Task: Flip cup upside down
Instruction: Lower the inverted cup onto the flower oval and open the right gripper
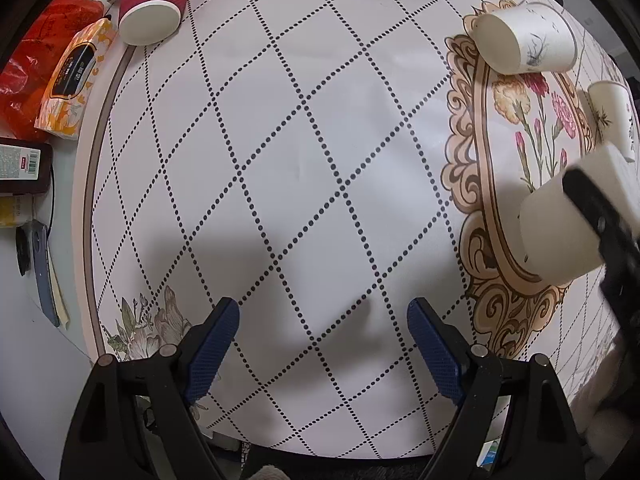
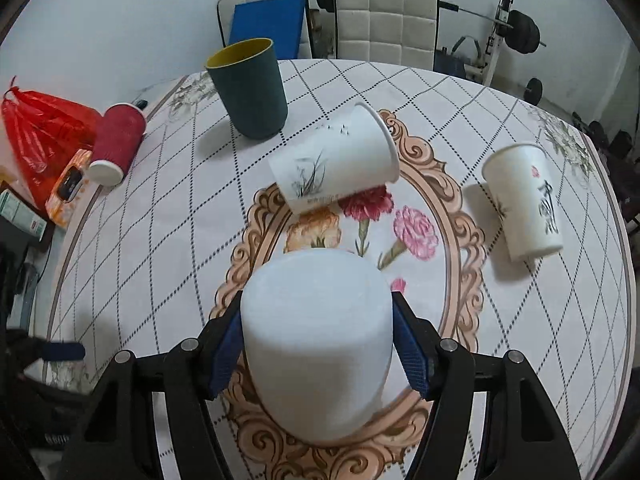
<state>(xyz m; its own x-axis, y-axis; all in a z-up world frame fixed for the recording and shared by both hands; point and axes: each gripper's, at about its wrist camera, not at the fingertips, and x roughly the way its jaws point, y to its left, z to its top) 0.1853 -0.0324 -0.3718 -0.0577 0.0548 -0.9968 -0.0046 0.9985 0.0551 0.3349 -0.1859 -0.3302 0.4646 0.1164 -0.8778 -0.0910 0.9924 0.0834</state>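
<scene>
While right gripper (image 2: 318,344) clamps 1 white cup (image 2: 318,344) — left gripper (image 1: 323,346) wide; 5 cups.

A dark green cup (image 2: 249,88) stands upright on the patterned tablecloth (image 2: 168,216), and a red ribbed cup (image 2: 116,142) lies tipped beside a red plastic bag (image 2: 38,136) and a tissue pack (image 2: 68,188). Behind the table stand 2 white padded chairs (image 2: 384,20).

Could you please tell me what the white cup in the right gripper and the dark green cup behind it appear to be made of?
White cup, held by the right gripper: probably plastic, possibly foam; a matte, plain, thick-looking wall with a softly rounded edge. Dark green cup: likely hard plastic; smooth, evenly coloured outside, yellow inside, with a thick rim.
</scene>
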